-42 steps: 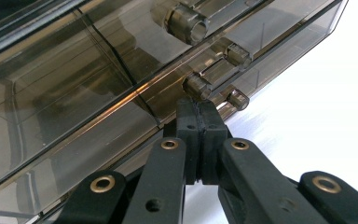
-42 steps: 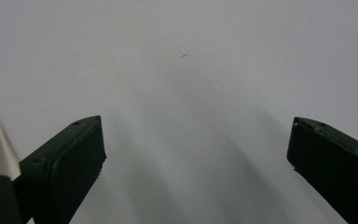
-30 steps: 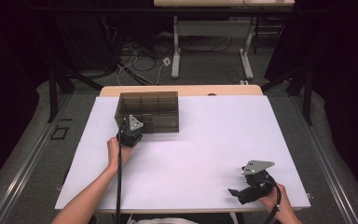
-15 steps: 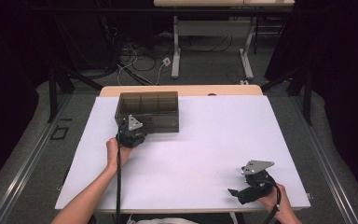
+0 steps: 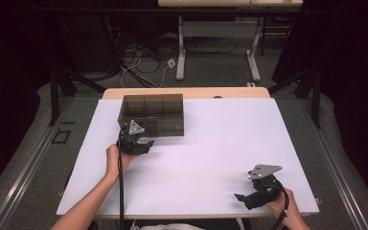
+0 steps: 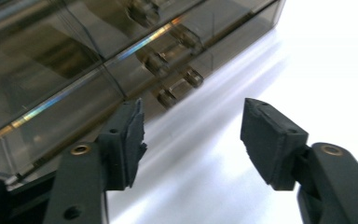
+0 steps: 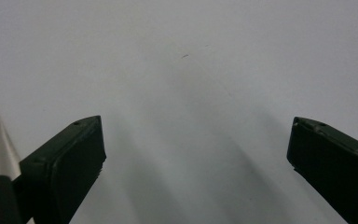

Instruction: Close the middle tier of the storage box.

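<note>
A smoky translucent compartment box (image 5: 151,114) is sitting toward the far left of the white bench (image 5: 211,158), its front wall facing the person. Small latches are showing on that wall in the left gripper view. The left tongs (image 5: 143,146) are hovering just before the box's near wall, jaws having just been opening, roughly half spread, nothing between them. The right tongs (image 5: 242,198) are resting at the near right bench edge, well apart from the box, gaping wide over bare surface, gripping nothing.

A smoky box (image 5: 151,114) blocks the desk's (image 5: 220,143) far left, just ahead of the left claw (image 5: 141,143); bare desk surrounds the right claw (image 5: 243,199).
</note>
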Tool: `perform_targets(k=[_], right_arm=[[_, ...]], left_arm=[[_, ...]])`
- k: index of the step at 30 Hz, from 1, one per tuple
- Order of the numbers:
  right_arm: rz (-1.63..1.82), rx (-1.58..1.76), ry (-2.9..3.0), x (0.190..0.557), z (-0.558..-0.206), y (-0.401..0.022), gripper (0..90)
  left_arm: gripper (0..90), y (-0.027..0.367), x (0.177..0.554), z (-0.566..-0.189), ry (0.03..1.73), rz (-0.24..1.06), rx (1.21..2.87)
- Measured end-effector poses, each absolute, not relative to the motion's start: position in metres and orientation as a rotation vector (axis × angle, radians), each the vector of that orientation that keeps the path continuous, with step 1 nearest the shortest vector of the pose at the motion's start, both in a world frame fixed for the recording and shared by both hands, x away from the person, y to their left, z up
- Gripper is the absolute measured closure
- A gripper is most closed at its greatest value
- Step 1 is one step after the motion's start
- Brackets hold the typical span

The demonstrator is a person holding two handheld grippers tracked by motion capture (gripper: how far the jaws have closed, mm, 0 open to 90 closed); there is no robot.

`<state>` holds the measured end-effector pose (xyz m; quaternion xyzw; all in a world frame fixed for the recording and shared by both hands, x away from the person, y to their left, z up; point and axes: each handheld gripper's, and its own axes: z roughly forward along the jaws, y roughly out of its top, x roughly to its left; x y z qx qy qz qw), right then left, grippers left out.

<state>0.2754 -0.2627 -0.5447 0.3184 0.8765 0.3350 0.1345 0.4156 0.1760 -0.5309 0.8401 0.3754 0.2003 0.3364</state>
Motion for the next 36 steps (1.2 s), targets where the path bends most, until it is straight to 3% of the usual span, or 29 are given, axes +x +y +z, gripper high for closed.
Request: perform_targets(k=[26,36], right_arm=[[0.972,0.926,2.538,0.276,-0.545,-0.263,3.5],[0.97,0.925,2.54,0.276,-0.545,-0.263,3.5]], left_arm=[[0.8,0.185,0.383,-0.521,0.964,0.407,2.254],[0.0,0.19,0.363,-0.515,0.932,0.402,2.256]])
